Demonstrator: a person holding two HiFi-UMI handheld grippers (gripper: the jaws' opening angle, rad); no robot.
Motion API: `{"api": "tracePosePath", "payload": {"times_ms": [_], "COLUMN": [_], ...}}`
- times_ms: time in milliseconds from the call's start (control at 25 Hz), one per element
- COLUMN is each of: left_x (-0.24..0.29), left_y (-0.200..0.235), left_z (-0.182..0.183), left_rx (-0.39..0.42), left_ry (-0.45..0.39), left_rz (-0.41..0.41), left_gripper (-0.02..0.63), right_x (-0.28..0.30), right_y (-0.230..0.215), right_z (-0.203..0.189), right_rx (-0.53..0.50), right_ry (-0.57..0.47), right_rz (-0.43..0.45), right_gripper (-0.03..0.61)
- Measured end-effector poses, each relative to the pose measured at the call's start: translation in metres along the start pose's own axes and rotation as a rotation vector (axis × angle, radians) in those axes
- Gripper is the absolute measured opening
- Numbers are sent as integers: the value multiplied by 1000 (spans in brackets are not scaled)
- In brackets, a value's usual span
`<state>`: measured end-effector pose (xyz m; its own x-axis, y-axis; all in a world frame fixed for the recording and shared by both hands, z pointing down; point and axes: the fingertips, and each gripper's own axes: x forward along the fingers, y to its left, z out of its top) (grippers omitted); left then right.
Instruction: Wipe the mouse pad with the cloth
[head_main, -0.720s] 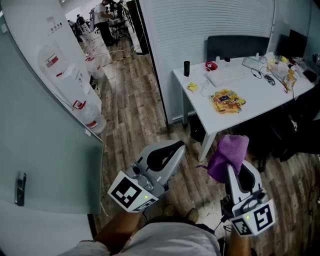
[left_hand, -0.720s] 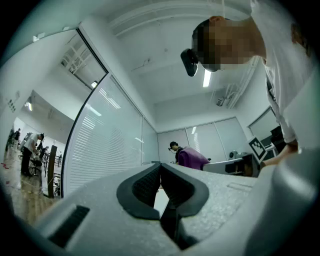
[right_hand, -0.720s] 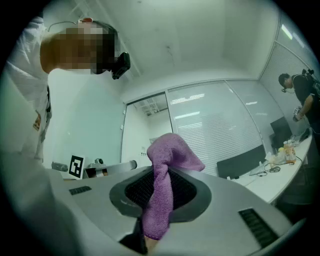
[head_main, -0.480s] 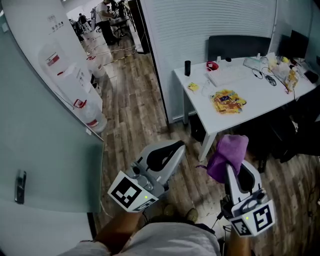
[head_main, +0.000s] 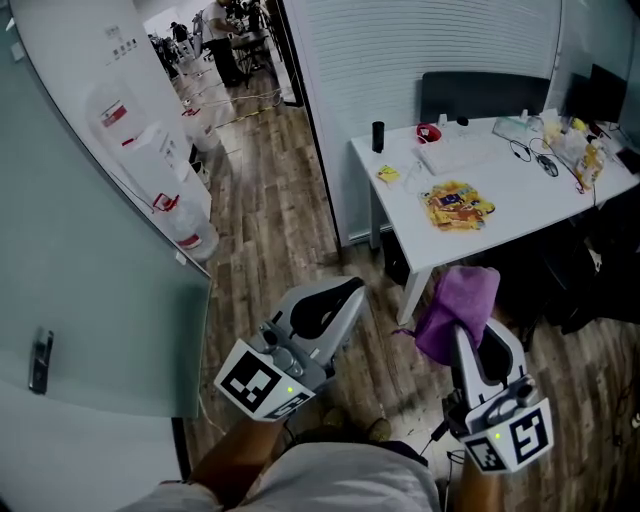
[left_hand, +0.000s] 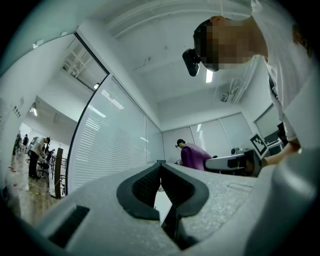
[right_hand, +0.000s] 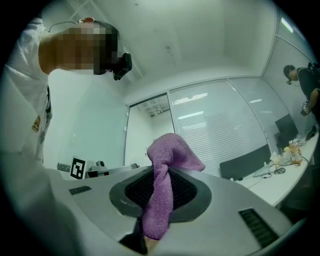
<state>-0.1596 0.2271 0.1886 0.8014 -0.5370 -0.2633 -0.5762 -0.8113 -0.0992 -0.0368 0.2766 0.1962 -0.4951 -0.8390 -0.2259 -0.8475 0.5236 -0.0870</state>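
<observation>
A purple cloth (head_main: 455, 305) hangs bunched from my right gripper (head_main: 466, 335), which is shut on it and held over the wooden floor in front of the white desk (head_main: 520, 215). The right gripper view shows the cloth (right_hand: 167, 150) pinched between the dark pads of that gripper (right_hand: 160, 177), its top flopping over. My left gripper (head_main: 345, 292) is beside it at the left, shut and holding nothing; its pads meet at the tip in the left gripper view (left_hand: 160, 167). A pale flat pad (head_main: 455, 152) lies on the desk, too small to tell whether it is the mouse pad.
The desk also carries a colourful packet (head_main: 458, 205), a dark cylinder (head_main: 378, 135) and cables. A dark chair (head_main: 485, 95) stands behind it. A glass partition (head_main: 90, 300) runs along the left, with water bottles (head_main: 185, 225) at its foot. People stand far down the corridor (head_main: 225, 40).
The head view has shifted slightly. Both grippers keep the same pose, the cloth still in the right one.
</observation>
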Motion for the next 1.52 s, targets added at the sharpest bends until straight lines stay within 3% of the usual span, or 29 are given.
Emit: {"api": "tracePosePath", "payload": {"times_ms": [440, 880, 1520], "left_x": [31, 58, 142], "left_y": [-20, -8, 73], "left_z": [-6, -12, -61], "left_rx": [28, 41, 19], "left_ry": [-1, -4, 24], "left_rz": [46, 53, 23], "left_gripper": [15, 15, 15], "right_x": [-19, -8, 69], "right_y": [-41, -71, -155], "right_z": [10, 7, -17], "right_rx": [-18, -27, -51], "right_ry": [1, 15, 59], "right_rz": [38, 43, 1], "right_gripper": [64, 64, 64]}}
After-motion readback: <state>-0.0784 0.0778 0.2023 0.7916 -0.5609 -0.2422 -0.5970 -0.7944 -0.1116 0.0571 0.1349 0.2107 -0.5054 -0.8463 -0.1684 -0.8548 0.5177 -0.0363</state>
